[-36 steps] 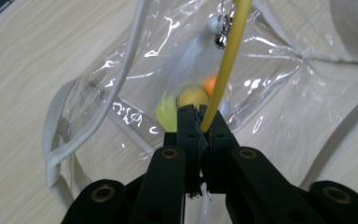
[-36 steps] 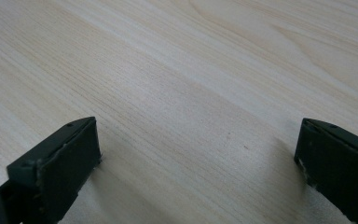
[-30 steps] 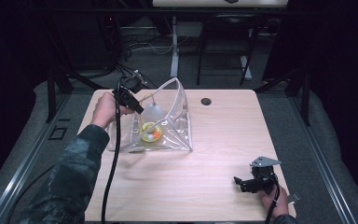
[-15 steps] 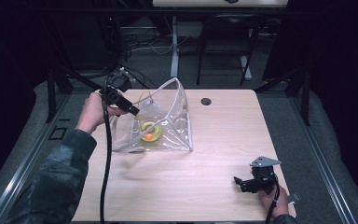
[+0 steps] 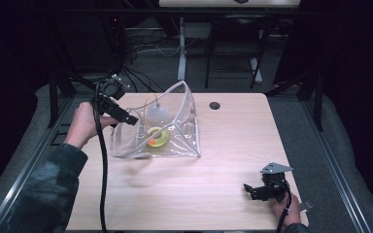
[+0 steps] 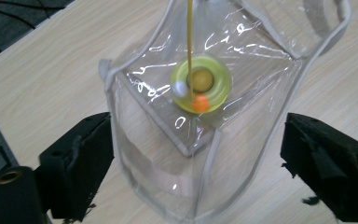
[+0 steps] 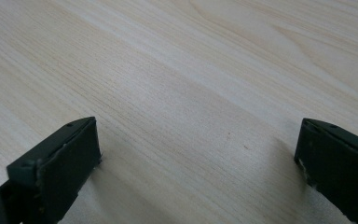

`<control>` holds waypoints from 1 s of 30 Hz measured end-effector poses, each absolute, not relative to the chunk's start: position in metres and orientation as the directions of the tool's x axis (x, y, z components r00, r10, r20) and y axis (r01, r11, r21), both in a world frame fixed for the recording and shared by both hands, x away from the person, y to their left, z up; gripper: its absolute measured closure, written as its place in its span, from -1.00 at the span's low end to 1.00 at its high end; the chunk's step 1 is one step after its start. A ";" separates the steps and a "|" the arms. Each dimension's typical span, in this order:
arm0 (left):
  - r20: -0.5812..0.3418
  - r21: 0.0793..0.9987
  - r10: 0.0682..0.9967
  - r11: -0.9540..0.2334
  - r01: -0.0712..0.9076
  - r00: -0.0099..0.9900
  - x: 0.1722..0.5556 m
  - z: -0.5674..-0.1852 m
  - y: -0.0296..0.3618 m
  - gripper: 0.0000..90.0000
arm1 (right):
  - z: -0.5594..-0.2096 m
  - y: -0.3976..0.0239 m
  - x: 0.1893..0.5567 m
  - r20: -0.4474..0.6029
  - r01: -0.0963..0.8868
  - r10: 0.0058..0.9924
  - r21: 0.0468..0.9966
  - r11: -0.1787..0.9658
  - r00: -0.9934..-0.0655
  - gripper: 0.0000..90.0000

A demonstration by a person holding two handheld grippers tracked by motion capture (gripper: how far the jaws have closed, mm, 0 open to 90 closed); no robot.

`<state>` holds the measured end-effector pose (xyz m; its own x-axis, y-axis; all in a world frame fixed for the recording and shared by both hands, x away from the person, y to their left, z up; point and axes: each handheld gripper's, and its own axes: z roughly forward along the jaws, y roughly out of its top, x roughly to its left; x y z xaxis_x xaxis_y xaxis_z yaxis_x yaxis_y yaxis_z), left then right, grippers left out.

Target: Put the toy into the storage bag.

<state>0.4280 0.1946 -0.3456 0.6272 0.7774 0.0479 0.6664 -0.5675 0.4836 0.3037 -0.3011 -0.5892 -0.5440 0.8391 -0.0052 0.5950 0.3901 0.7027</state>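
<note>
jaws wide apart on both: left gripper (image 6: 200, 182) over clear bag (image 6: 205, 140), blurry yellow ring (image 6: 200, 84) inside; right gripper (image 7: 200, 172) over bare surface (image 7: 191, 70).

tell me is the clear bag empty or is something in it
Not empty. Through the clear bag a yellow-green ring with an orange bead shows inside, resting on the bag's bottom panel. What the ring is cannot be told.

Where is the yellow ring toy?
In the high view, the yellow ring toy lies inside the clear plastic bag on the table's left half, just right of the left gripper.
</note>
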 end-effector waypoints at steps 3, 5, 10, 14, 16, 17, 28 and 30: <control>0.047 0.487 0.786 -0.557 0.673 0.617 0.422 -0.346 0.202 -0.92 | -0.589 -0.301 0.304 -0.005 0.595 0.839 0.703 0.390 -0.544 -1.00; 0.048 0.489 0.787 -0.555 0.673 0.615 0.417 -0.347 0.207 -0.96 | -0.589 -0.301 0.304 -0.005 0.595 0.839 0.703 0.390 -0.544 -1.00; 0.046 0.495 0.789 -0.551 0.672 0.613 0.405 -0.353 0.219 -1.00 | -0.589 -0.301 0.304 -0.005 0.595 0.839 0.703 0.390 -0.544 -1.00; 0.034 0.497 0.793 -0.542 0.678 0.609 0.397 -0.361 0.228 -1.00 | -0.589 -0.301 0.304 -0.005 0.595 0.839 0.703 0.390 -0.544 -1.00; 0.030 0.494 0.796 -0.538 0.683 0.605 0.394 -0.367 0.232 -1.00 | -0.589 -0.301 0.304 -0.005 0.595 0.839 0.703 0.390 -0.544 -1.00; 0.029 0.493 0.796 -0.537 0.684 0.604 0.392 -0.370 0.234 -1.00 | -0.589 -0.301 0.304 -0.006 0.594 0.839 0.703 0.390 -0.544 -1.00; 0.002 0.486 0.817 -0.504 0.714 0.576 0.374 -0.413 0.264 -1.00 | -0.589 -0.301 0.304 -0.003 0.593 0.839 0.706 0.387 -0.544 -1.00; 0.002 0.479 0.817 -0.507 0.716 0.577 0.371 -0.422 0.268 -1.00 | -0.589 -0.301 0.304 -0.003 0.593 0.839 0.706 0.387 -0.544 -1.00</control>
<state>0.3712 0.2680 -0.4219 0.5765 0.8171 0.0024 0.7165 -0.5069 0.4793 0.3038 -0.3009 -0.5894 -0.5438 0.8392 -0.0029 0.5932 0.3868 0.7061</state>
